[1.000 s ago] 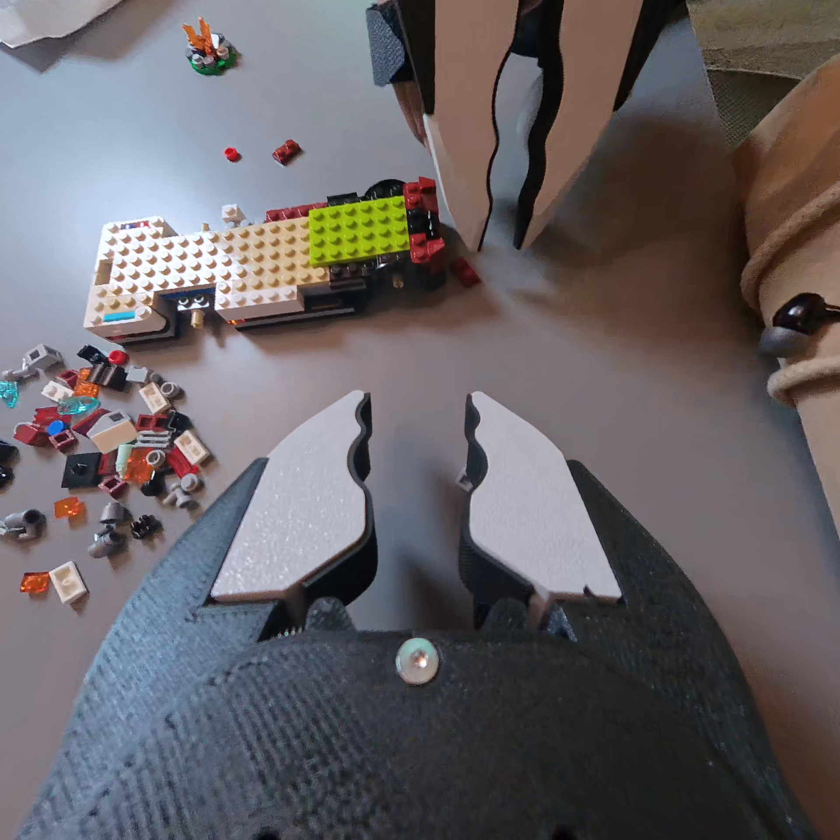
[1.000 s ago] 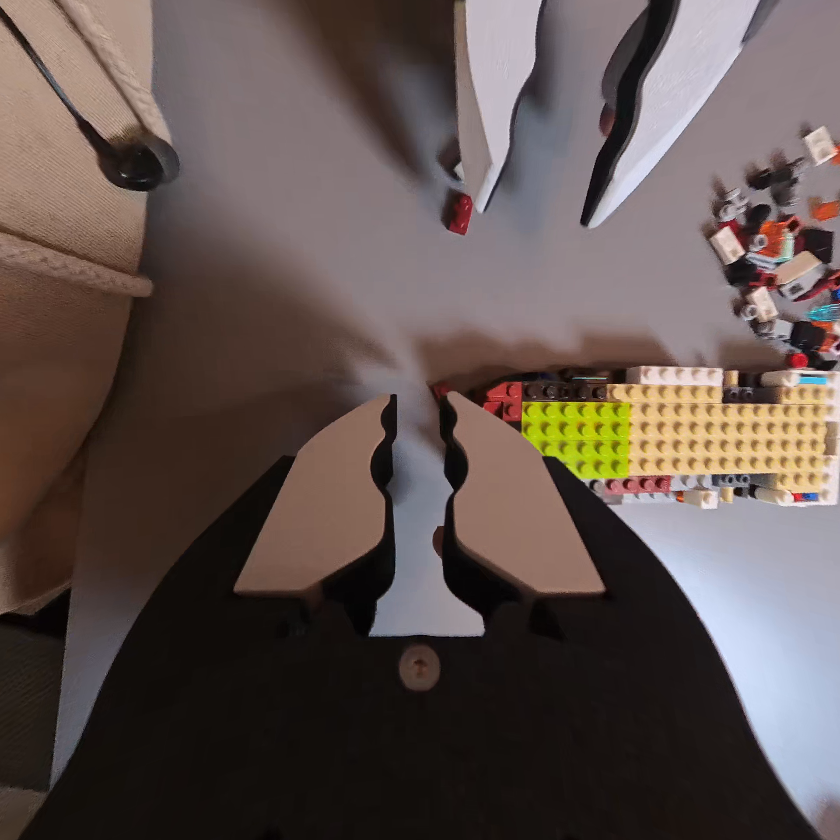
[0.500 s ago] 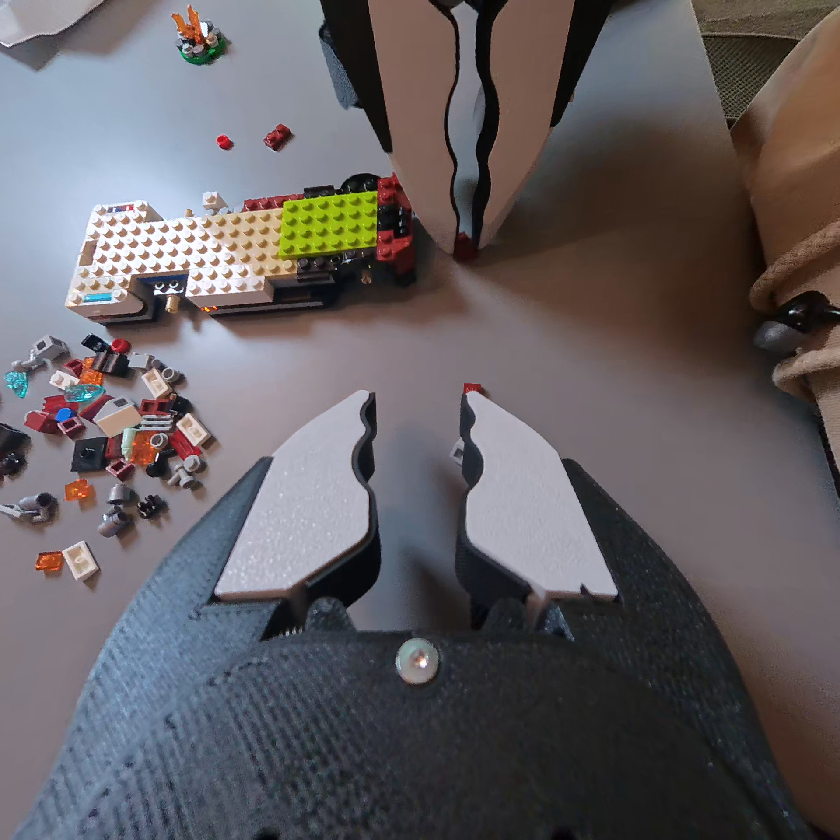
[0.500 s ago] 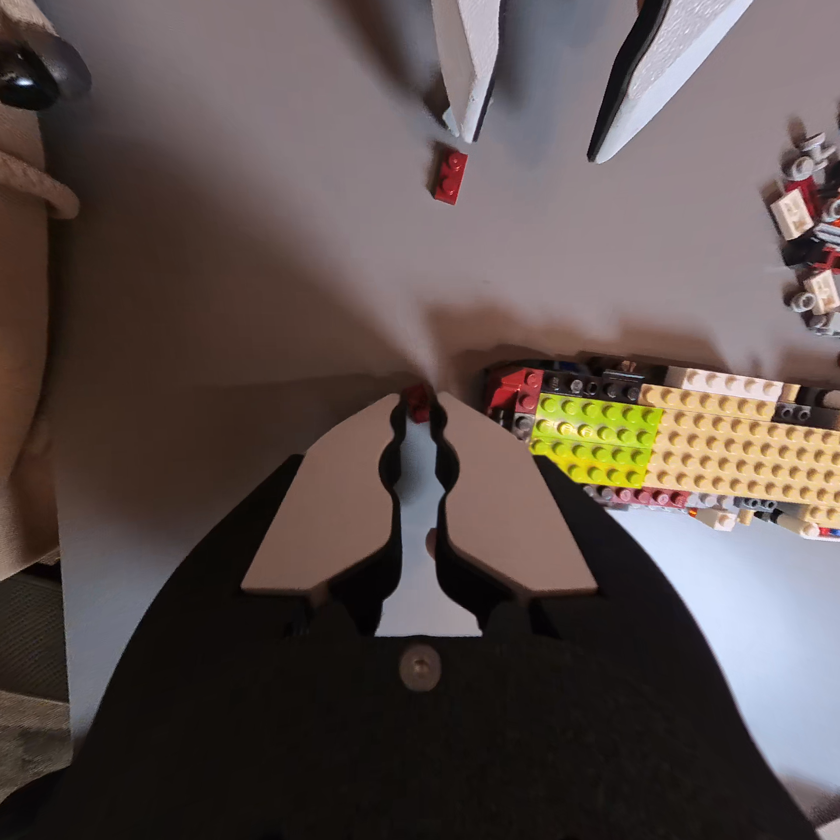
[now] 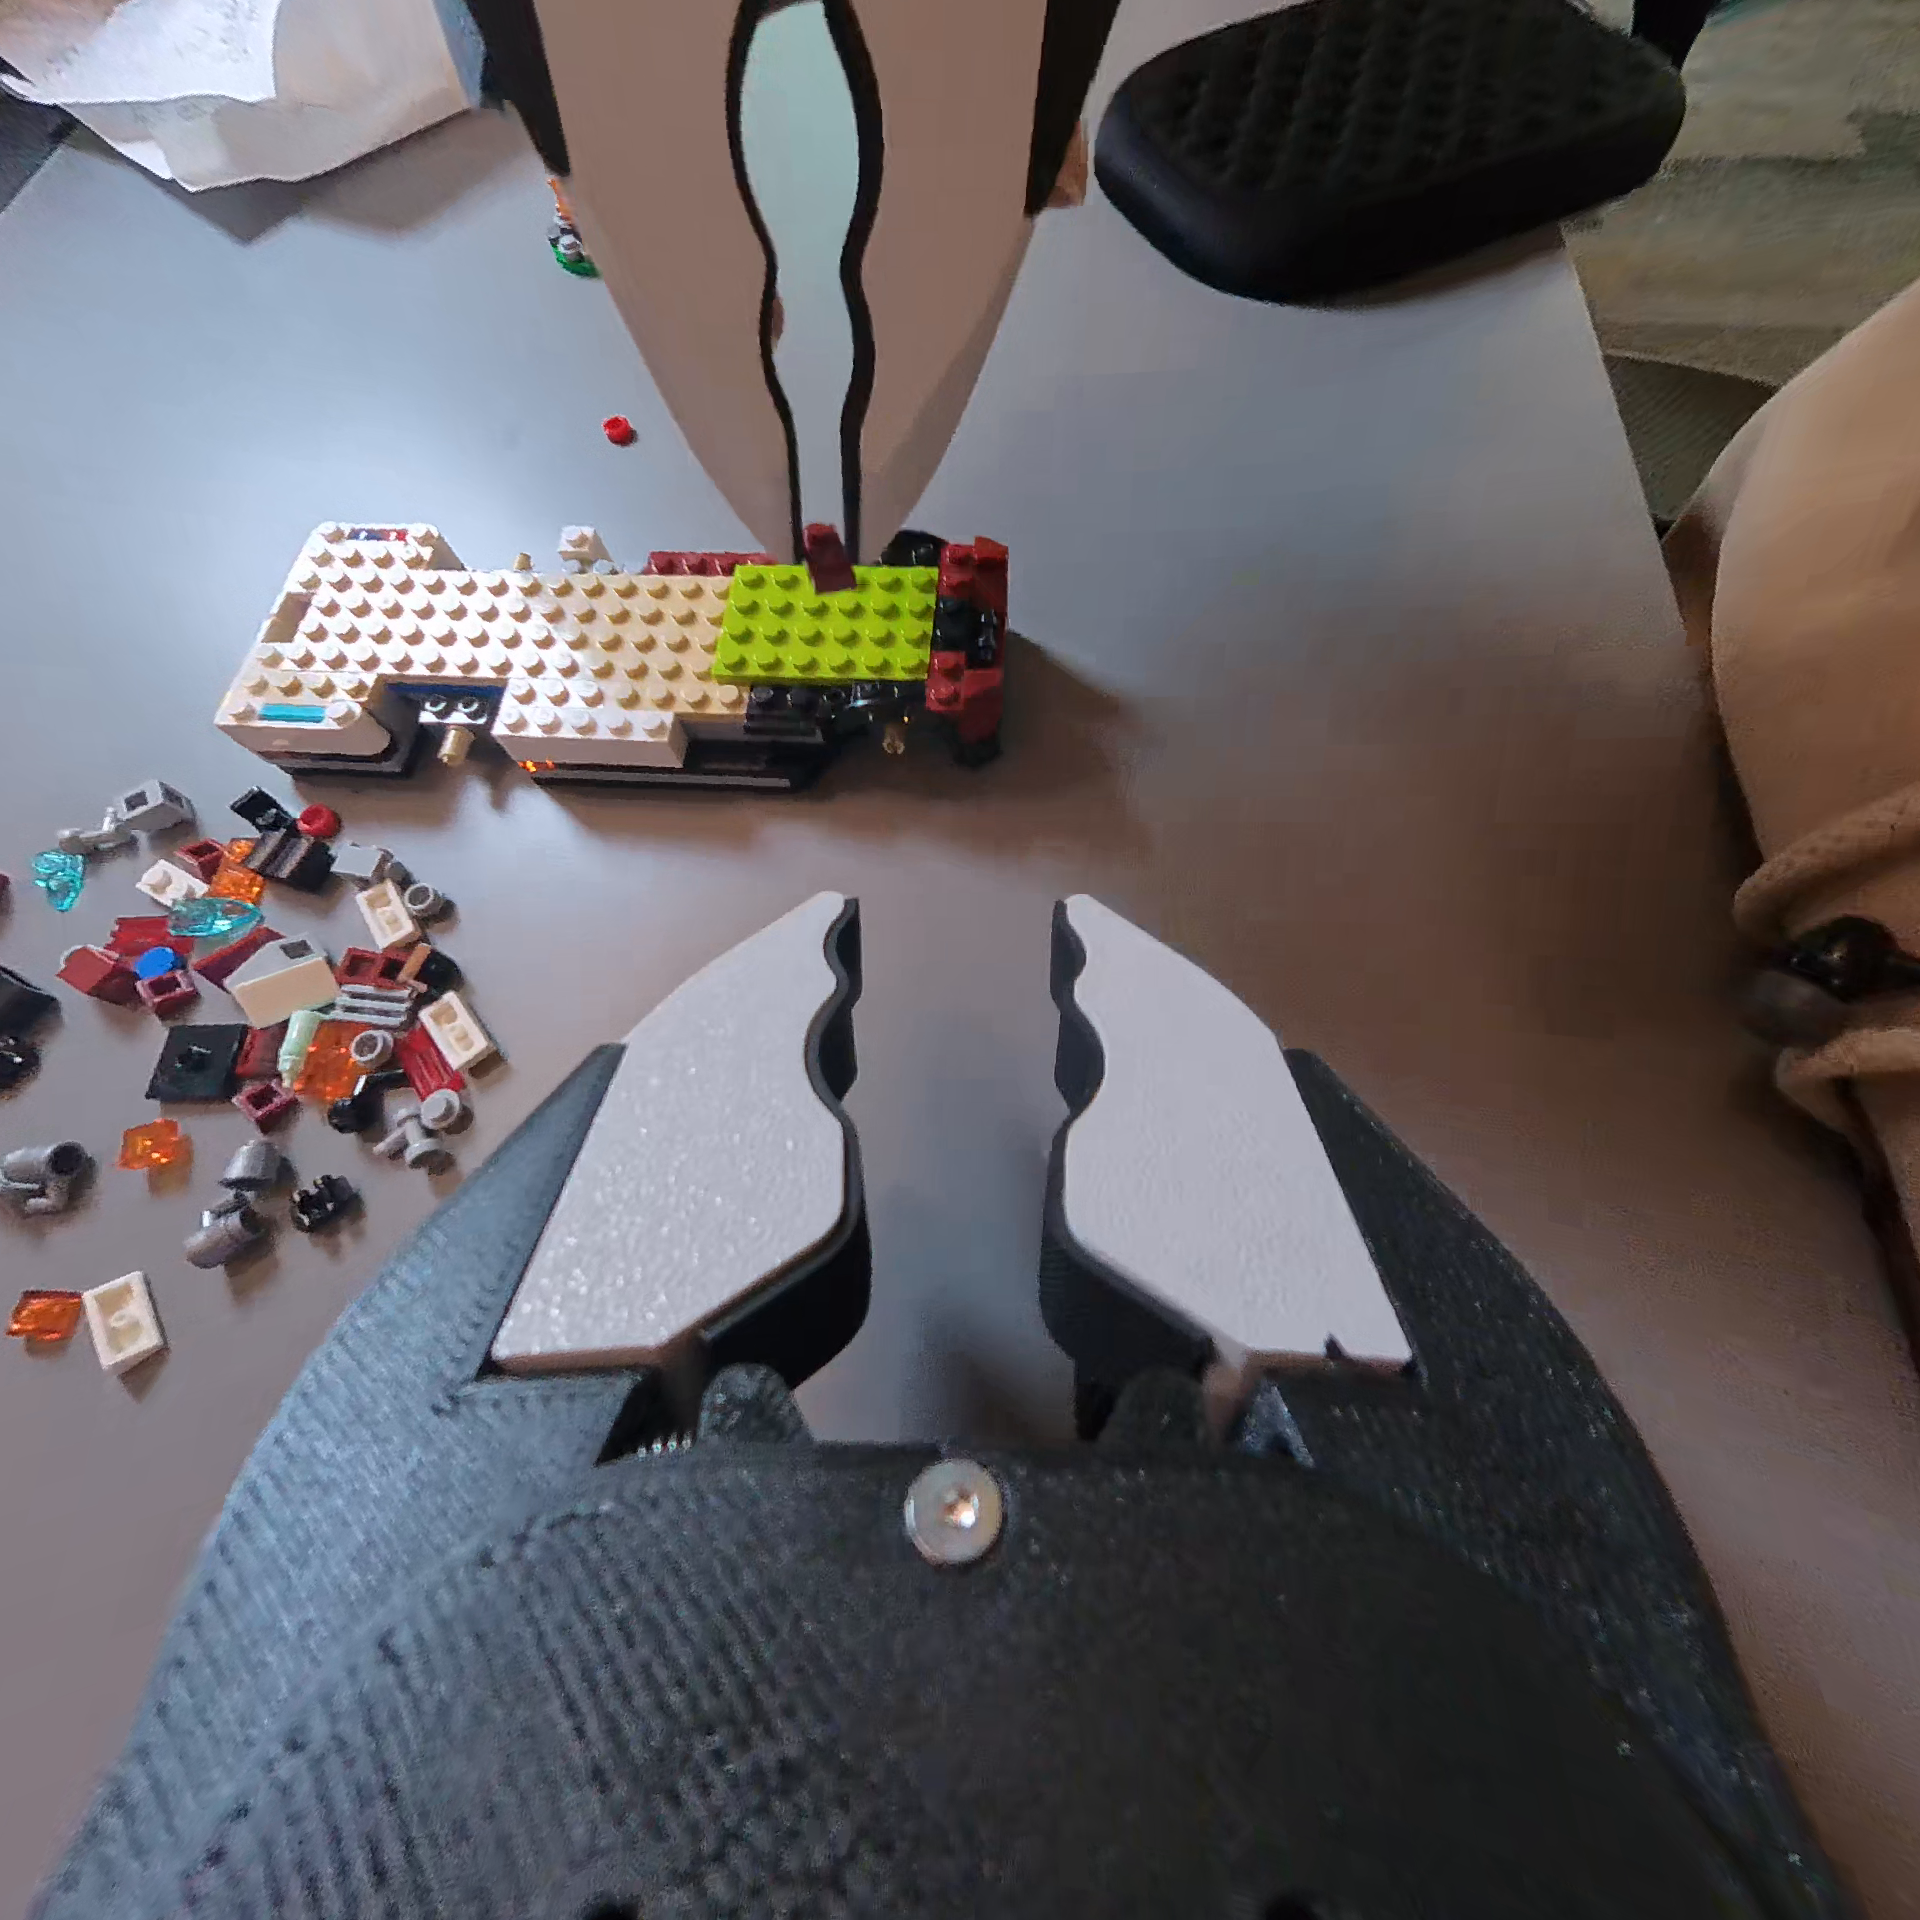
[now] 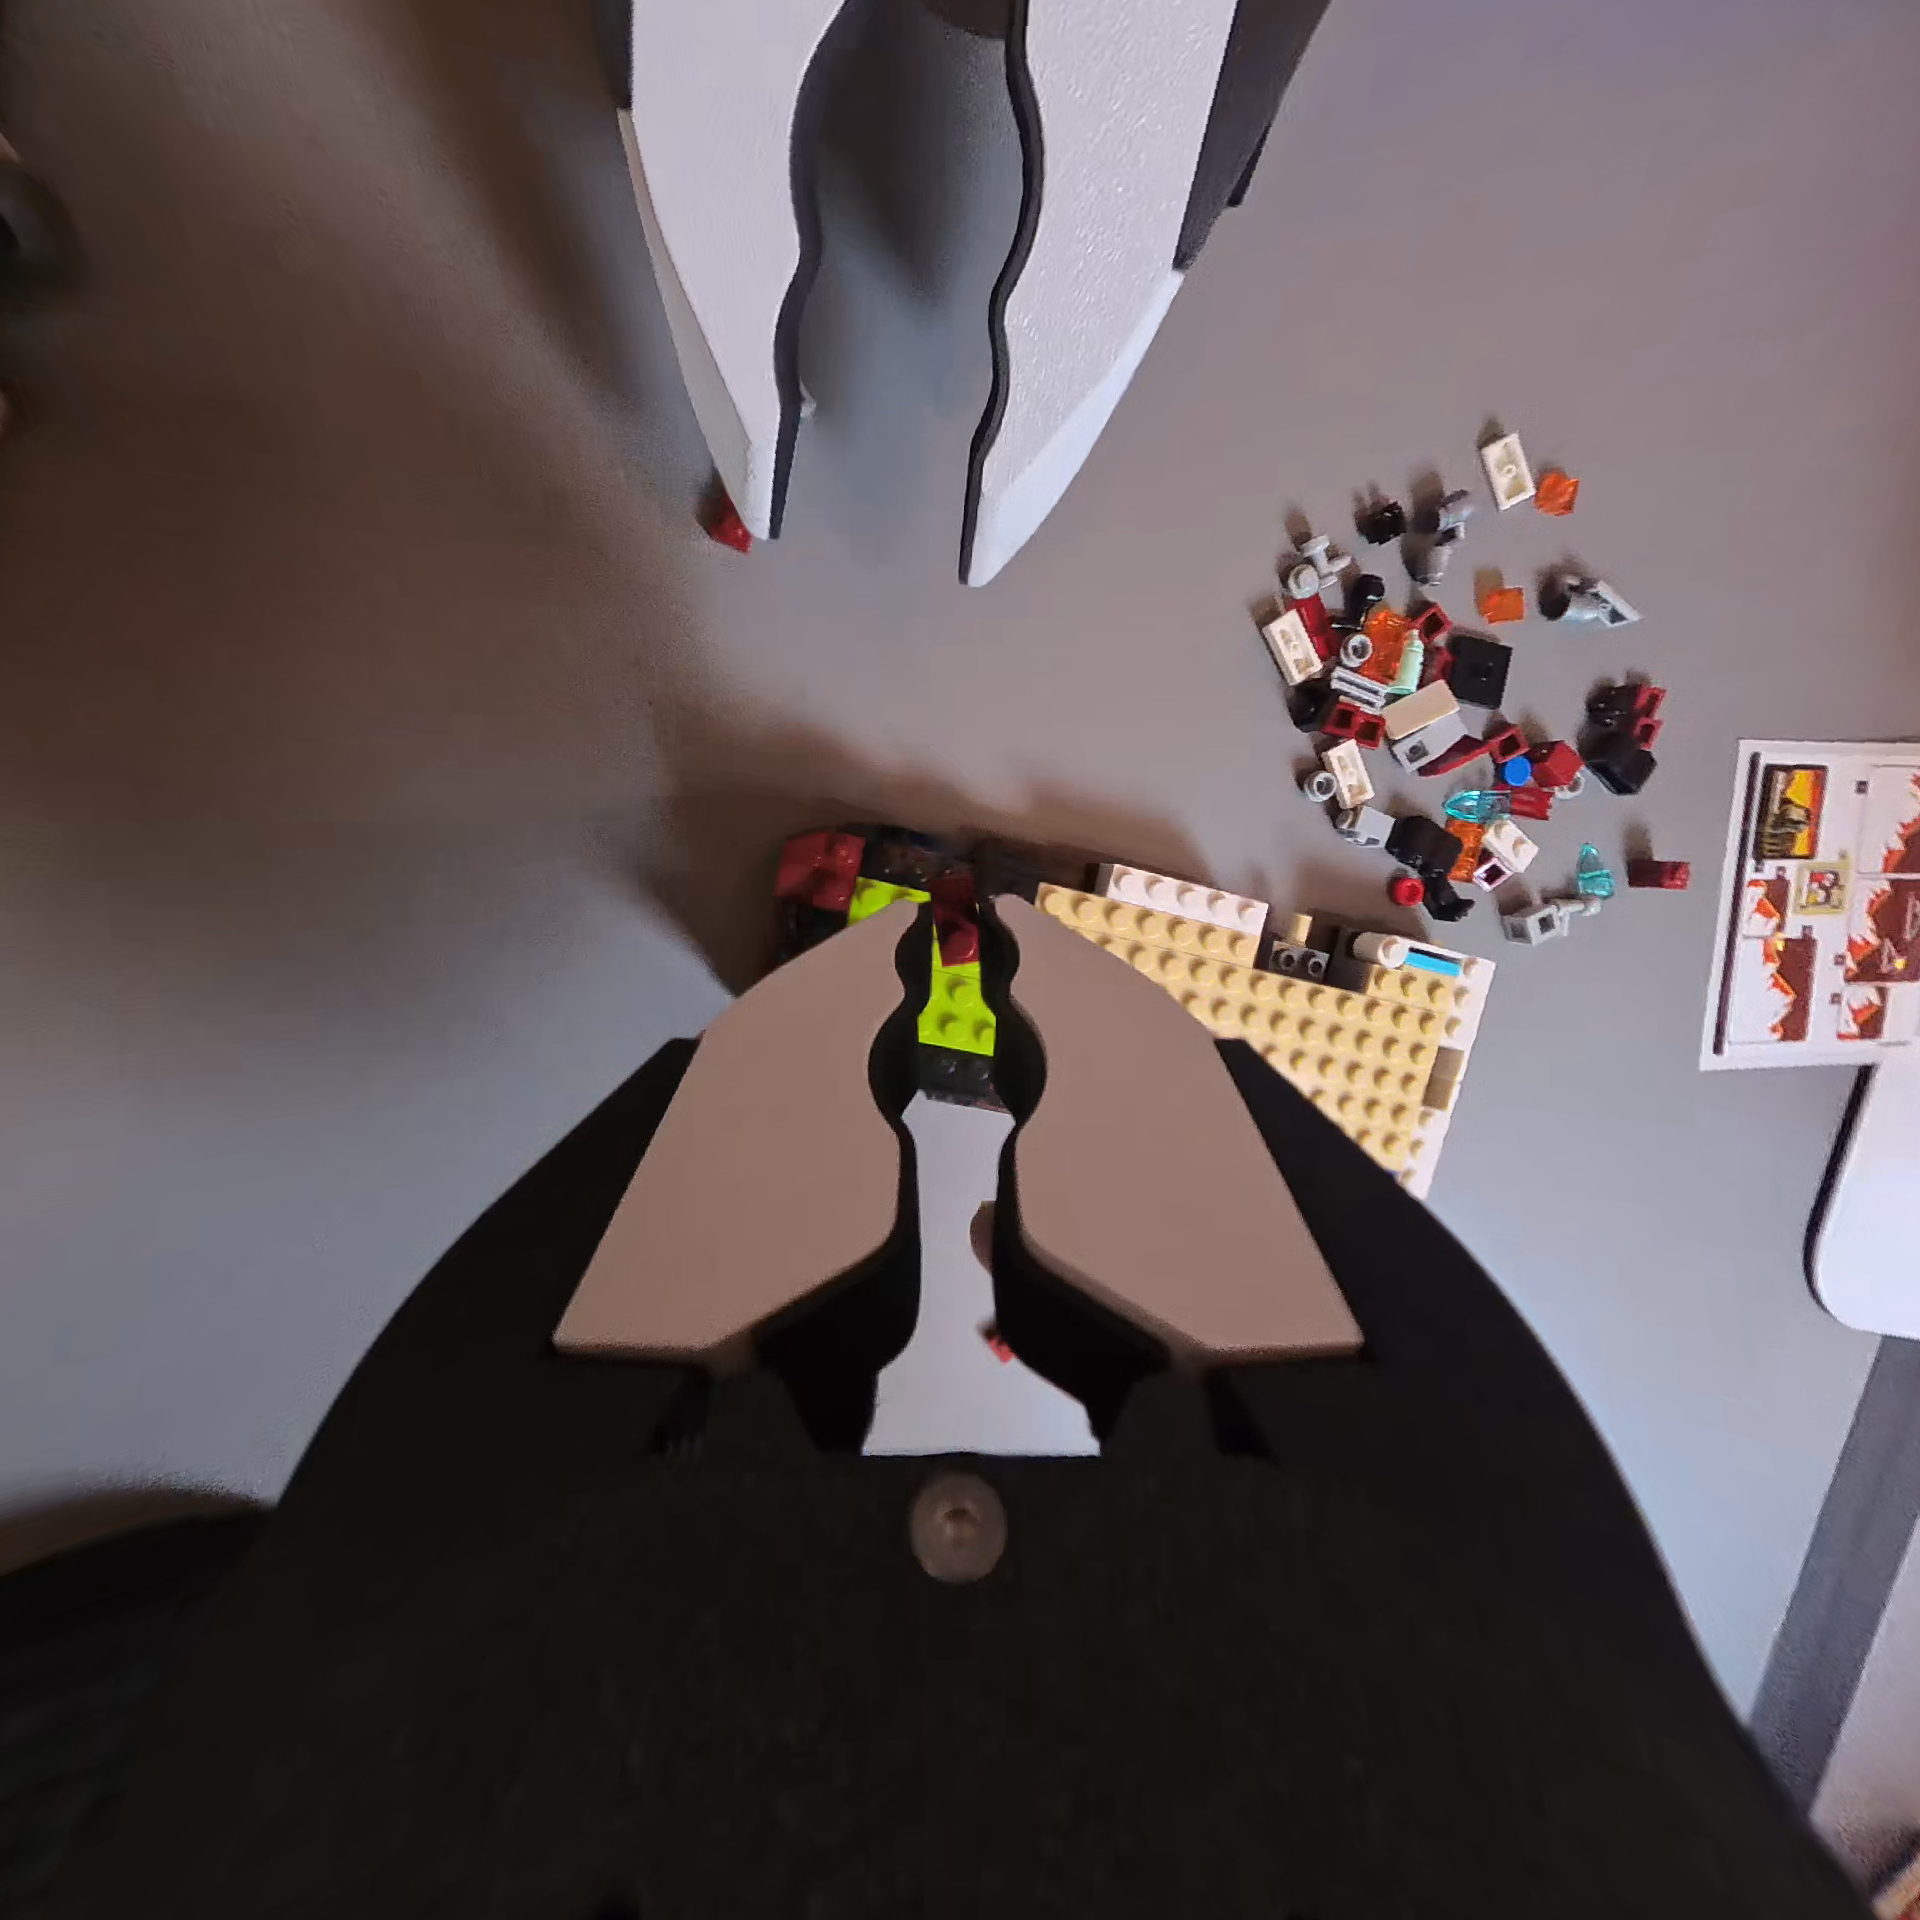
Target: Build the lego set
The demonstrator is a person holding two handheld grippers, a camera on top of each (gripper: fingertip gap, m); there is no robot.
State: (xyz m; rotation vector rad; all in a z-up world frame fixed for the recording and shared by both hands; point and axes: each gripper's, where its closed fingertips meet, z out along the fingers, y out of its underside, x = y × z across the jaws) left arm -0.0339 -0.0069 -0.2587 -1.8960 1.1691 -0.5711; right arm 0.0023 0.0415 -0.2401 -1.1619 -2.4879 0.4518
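Observation:
My right gripper is shut on a small dark red brick. It holds the brick just over the lime green plate at one end of a tan and white brick model. The left wrist view shows the same: the right gripper pinches the dark red brick above the lime plate of the model. My left gripper is open and empty above bare table, short of the model. Another small red brick lies on the table beside the left gripper.
A pile of small loose pieces lies left of my left gripper; it also shows in the right wrist view. A printed sheet lies beyond the pile. Crumpled paper, a black chair pad and a person's beige sleeve border the table. The tips of one gripper are about 7 centimetres away from the tips of the other.
My right gripper closed on the dark red brick lying on the table by the model's end, lifted it and carried it over the lime plate. My left gripper stayed open in place.

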